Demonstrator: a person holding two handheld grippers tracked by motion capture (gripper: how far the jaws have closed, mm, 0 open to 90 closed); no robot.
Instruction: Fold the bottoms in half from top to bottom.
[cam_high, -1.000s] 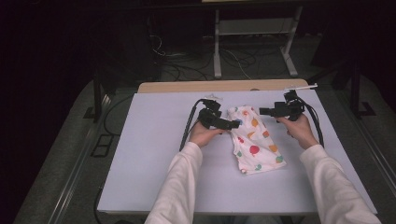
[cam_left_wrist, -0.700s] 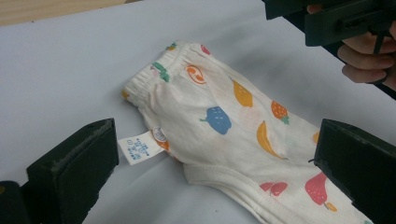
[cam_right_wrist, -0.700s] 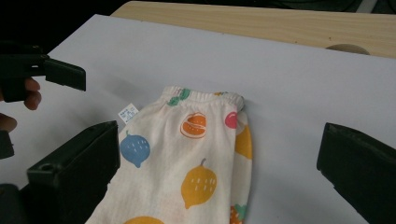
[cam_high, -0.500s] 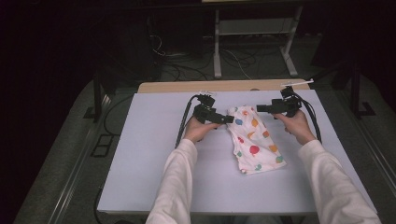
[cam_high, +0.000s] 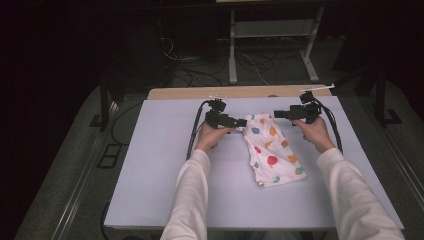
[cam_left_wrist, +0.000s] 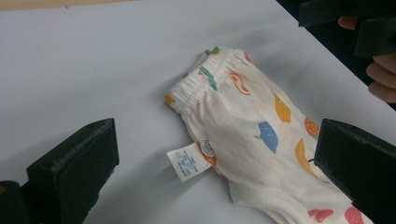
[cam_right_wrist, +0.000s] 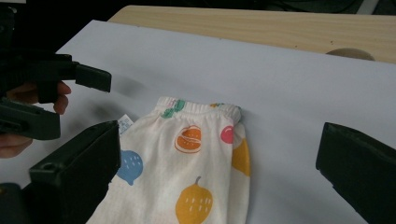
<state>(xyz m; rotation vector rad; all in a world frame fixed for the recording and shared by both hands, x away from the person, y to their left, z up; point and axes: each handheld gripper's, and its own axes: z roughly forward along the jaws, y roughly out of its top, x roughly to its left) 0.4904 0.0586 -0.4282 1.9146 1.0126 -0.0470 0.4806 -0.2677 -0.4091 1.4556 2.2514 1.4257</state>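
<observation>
Long white sleeves (cam_high: 186, 200) are worn on both forearms, ending at the wrists. A black two-jaw left gripper (cam_high: 243, 122) and a black right gripper (cam_high: 276, 114) are seen, each built of blocky matte parts. Thick black cables (cam_high: 192, 135) are trailed from both. The jaws are faced with broad, flat black pads (cam_left_wrist: 74, 170), and a small round hole is set near one pad's upper corner.

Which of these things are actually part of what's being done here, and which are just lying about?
Part of the job:
- fruit-print shorts, lying folded on the white table
- left claw, open, at the waistband's left end
- right claw, open, at its right end

Just lying about:
- wooden board along the table's far edge
- cables on the floor
- metal stand behind
</observation>
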